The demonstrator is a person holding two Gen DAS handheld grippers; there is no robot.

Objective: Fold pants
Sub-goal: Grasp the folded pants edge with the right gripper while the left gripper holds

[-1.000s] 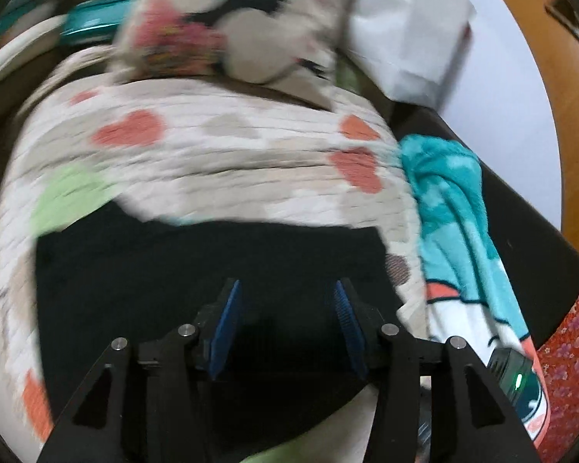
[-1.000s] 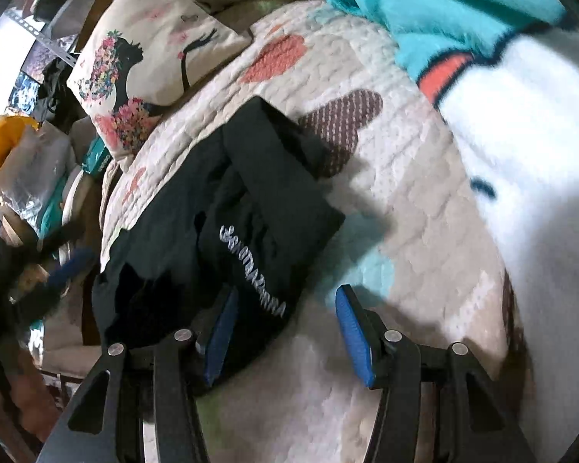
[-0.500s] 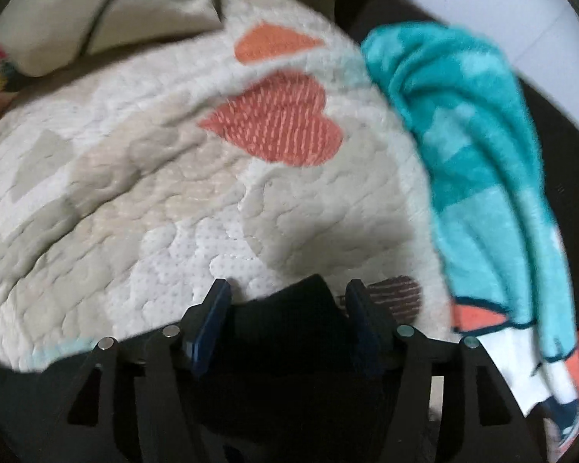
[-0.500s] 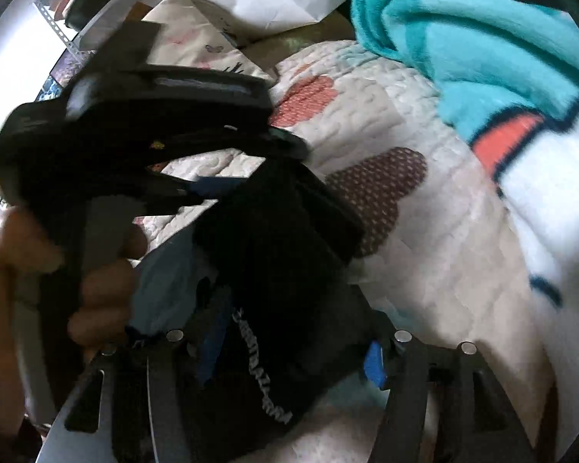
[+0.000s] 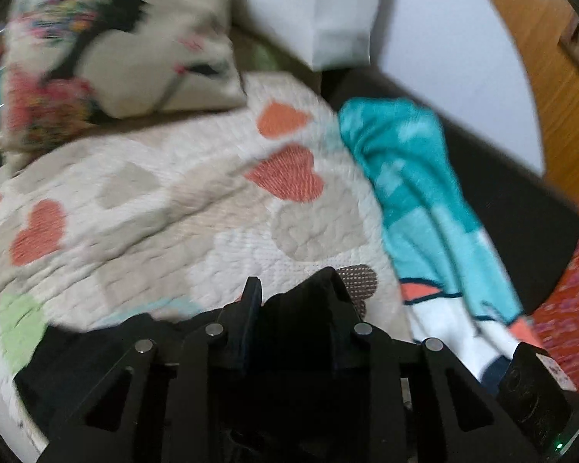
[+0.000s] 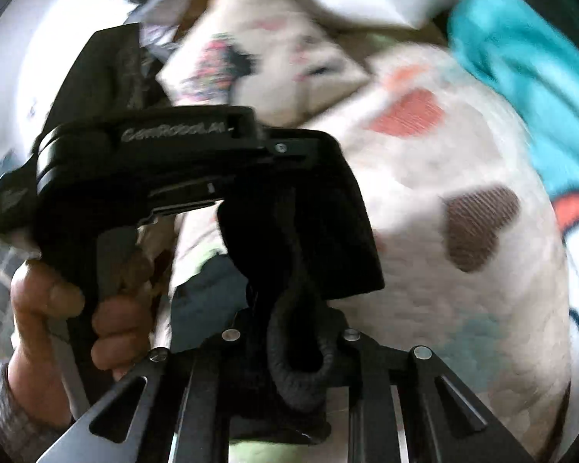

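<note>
- The left claw is clamped on a raised bunch of the pants; black cloth fills the gap between its two fingers and peaks just ahead of the tips.
- The right claw is clamped on another part of the pants; a thick rolled hem loops between its fingers, close to the lens.
- The pants are black and bunched. In the right wrist view, they rise from the right claw as a twisted band and a flat flap, reaching to the left claw just ahead.
- In the left wrist view, the rest of the pants spreads low and to the left of the left claw, lying dark on the quilt.
- The person's left hand shows to the left of the right claw, with fingers wrapped round the handle of the left tool and a grey cuff at the wrist. That tool lies level, its front end pointing right.
- The quilt lies under and beyond both claws: cream, stitched, with orange, tan, brown and green hearts.
- A teal and white blanket lies to the right of the left claw, beside the quilt's edge.
- A printed pillow sits beyond the left claw, up and to the left; both views are blurred there.
</note>
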